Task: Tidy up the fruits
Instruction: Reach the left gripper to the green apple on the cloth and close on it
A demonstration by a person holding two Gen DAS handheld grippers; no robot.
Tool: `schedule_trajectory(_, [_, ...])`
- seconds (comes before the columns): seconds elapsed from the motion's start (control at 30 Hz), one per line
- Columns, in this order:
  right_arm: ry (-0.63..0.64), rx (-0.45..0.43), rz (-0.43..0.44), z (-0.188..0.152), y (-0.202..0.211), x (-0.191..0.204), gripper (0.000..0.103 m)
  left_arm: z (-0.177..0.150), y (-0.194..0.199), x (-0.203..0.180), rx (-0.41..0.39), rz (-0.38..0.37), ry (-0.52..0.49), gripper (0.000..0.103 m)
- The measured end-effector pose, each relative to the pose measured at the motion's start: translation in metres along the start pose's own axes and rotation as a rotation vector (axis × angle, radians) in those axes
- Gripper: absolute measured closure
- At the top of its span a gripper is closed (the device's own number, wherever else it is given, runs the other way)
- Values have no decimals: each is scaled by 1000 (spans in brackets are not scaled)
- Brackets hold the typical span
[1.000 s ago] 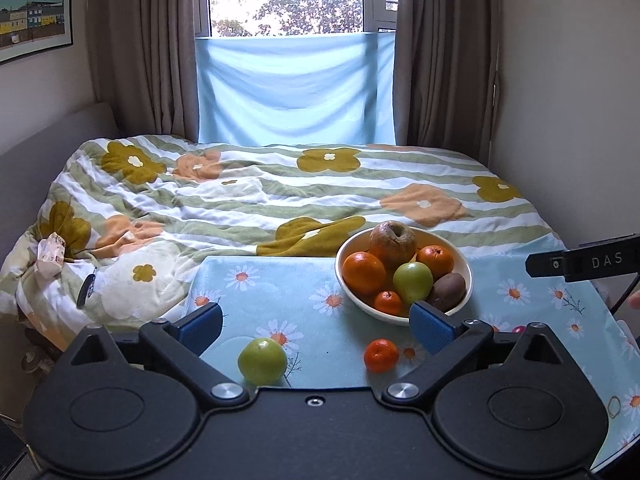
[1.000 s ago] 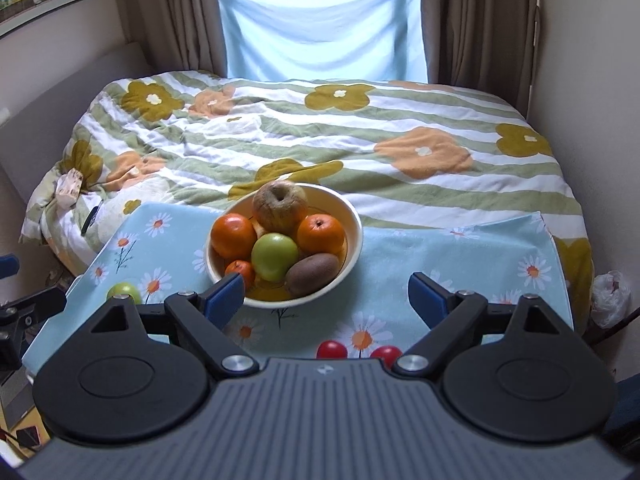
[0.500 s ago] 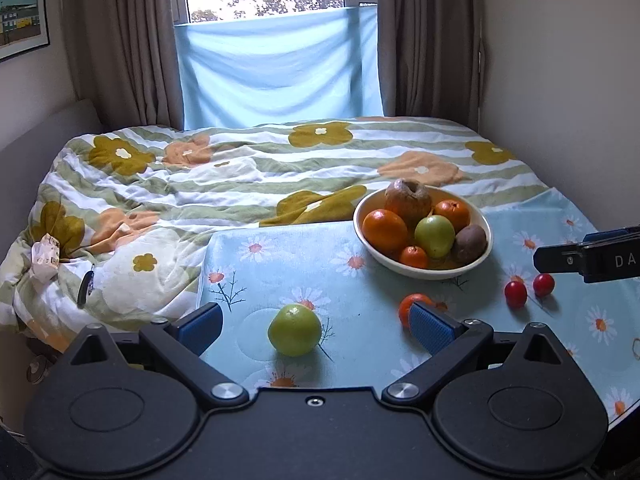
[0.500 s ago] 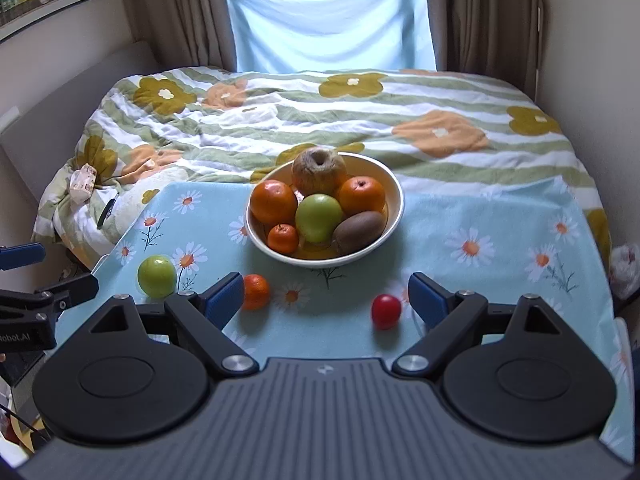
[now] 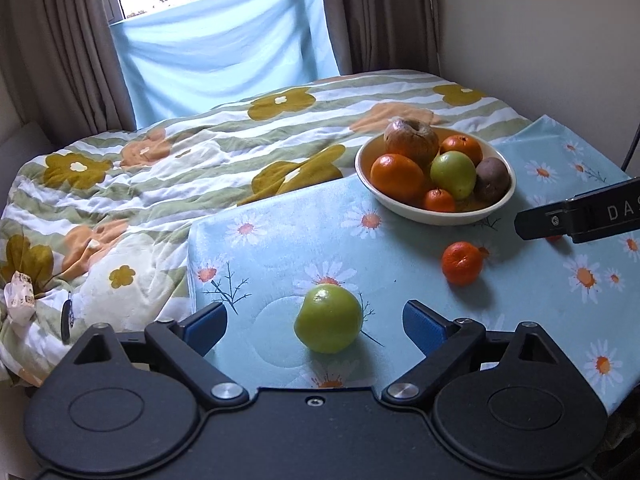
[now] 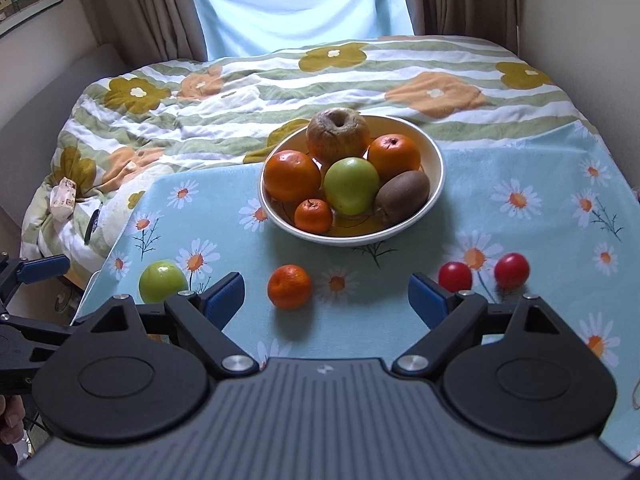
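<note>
The left hand-held gripper (image 5: pixel 314 326) stands released, its jaws having just been closing a little, with the loose green apple (image 5: pixel 329 318) lying between the two blue pads (image 5: pixel 422 326) and touching neither. The apple rests on the daisy-print cloth (image 5: pixel 280 248) covering the counter, near its left edge. A loose mandarin (image 5: pixel 461 263) lies further right on the cloth, between the apple and the white fruit bowl (image 5: pixel 400 204).

The right hand-held gripper (image 6: pixel 326 300) is also released, nothing between its pads. The mandarin (image 6: pixel 289 286) sits just ahead of it, nearer the left pad (image 6: pixel 224 298). Two red cherry tomatoes (image 6: pixel 455 276) lie beside the right pad, the nearer one partly hidden by it. The bowl (image 6: pixel 434 160) stands beyond, holding oranges, a green apple, a kiwi and a wrinkled apple
</note>
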State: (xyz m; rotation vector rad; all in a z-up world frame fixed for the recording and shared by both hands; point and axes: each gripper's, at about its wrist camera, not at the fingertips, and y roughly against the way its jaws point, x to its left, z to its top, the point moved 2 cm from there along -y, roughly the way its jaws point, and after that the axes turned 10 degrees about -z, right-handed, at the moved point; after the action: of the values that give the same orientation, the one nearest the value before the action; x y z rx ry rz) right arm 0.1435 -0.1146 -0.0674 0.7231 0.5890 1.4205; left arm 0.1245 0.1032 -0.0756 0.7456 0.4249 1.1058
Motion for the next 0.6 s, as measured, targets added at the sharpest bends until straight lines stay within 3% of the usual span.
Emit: schedule_trajectory(0.6, [-43, 82, -62, -10, -51, 34, 5, -4, -68, 12, 138, -128, -130, 41])
